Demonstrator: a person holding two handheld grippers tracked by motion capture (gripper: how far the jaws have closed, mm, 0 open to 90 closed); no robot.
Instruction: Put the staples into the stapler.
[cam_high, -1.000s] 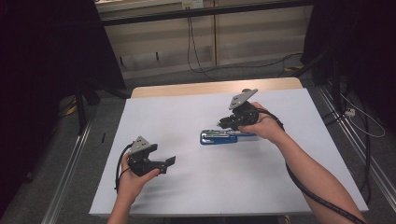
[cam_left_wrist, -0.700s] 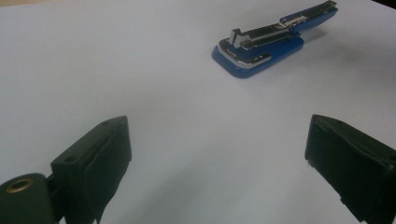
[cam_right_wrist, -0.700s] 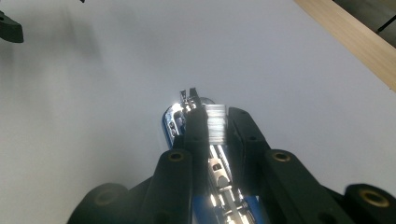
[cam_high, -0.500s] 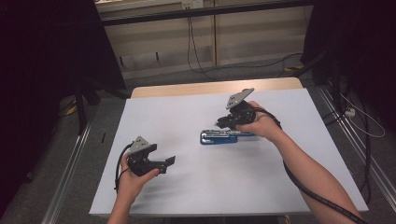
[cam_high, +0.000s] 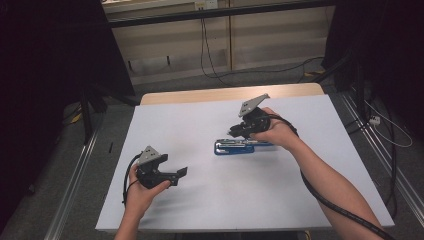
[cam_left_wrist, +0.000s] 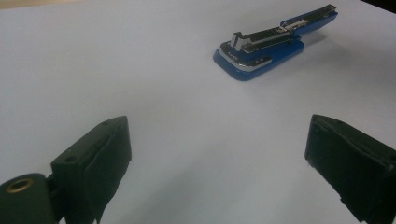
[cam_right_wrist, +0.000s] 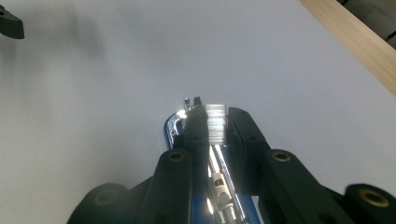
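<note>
1. The table (cam_high: 165, 125) carries everything here. A white sheet covers its top.
2. Along the far edge of the table, a strip of pale wood (cam_high: 200, 95) shows beyond the white cover.
3. A blue stapler (cam_high: 227, 147) lies directly on the white surface, right of the table's middle and closer to the wooden strip than to the near edge.
4. The stapler lies lengthwise across the table, roughly parallel to the wooden strip; seen from the left gripper view, the stapler (cam_left_wrist: 268, 46) is open, its silver metal channel facing up.
</note>
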